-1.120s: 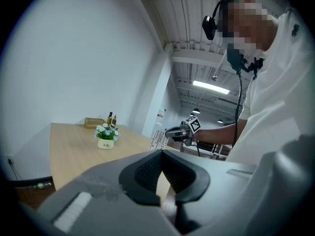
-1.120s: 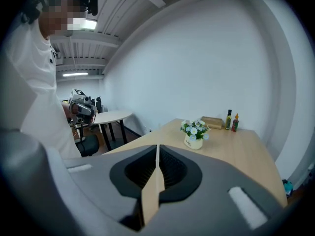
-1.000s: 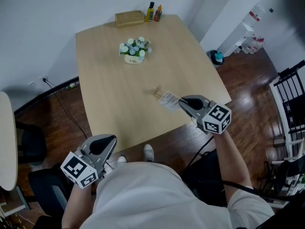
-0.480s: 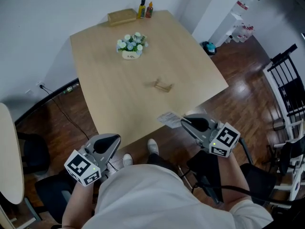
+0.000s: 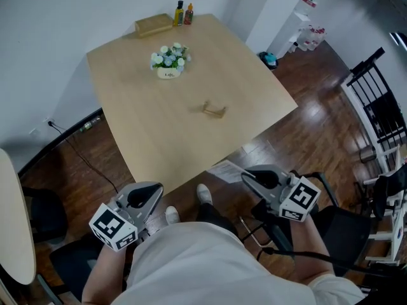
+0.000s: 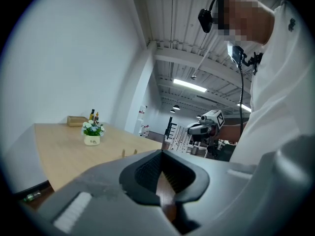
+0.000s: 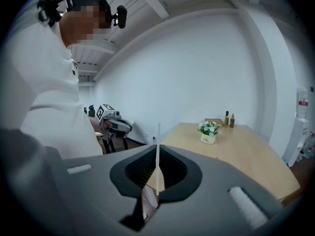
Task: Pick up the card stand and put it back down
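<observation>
Pinching a thin white card (image 7: pixel 158 149) edge-on in the right gripper (image 7: pixel 156 175), out past the table (image 5: pixel 140 145); print on it too small to read. Left gripper (image 6: pixel 165 180) pressed together, empty. Card stand (image 5: pixel 214 109) mid-table, this side of a flowerpot (image 5: pixel 168 73) marked "Life".

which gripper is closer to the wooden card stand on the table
Right. The right gripper, shut on a white card, hangs just off the near edge of the table, in front of the card stand. The left gripper is farther out to the stand's left.
</observation>
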`<state>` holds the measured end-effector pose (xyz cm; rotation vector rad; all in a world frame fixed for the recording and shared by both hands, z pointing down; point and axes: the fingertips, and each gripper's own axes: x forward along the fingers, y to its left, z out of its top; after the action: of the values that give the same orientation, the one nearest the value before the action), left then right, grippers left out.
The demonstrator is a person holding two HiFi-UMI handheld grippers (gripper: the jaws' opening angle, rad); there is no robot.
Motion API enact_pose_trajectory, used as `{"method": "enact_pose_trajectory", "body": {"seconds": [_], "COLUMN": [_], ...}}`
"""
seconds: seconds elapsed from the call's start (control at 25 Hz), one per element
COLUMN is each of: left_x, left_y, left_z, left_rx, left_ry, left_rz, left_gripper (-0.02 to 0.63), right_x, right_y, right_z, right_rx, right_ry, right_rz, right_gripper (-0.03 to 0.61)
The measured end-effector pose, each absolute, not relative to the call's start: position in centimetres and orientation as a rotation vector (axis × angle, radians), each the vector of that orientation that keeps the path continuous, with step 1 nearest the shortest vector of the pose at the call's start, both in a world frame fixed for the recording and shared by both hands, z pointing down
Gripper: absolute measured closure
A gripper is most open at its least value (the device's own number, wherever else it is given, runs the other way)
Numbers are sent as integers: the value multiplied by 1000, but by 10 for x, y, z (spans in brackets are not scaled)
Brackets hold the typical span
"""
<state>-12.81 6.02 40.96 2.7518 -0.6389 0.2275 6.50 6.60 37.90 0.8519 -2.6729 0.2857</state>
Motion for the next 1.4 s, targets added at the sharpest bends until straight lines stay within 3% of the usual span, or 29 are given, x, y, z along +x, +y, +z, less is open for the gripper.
{"method": "enact_pose_trajectory", "body": {"seconds": [0.56,1.4], "left_x": [-136,-89], "left_y": [61,5], "left_z": [404,392], "left_rx": [2773,2655], "left_ry": [-728,-996], "left_rz": [264,220], "left_gripper": [612,612], "right_x": [73,134], "right_y": [33,-153], "right_z": [370,387], "right_rx": [794,614], "right_ry": [-2687,-2703], "right_rz": [223,169], "right_gripper": [558,558]}}
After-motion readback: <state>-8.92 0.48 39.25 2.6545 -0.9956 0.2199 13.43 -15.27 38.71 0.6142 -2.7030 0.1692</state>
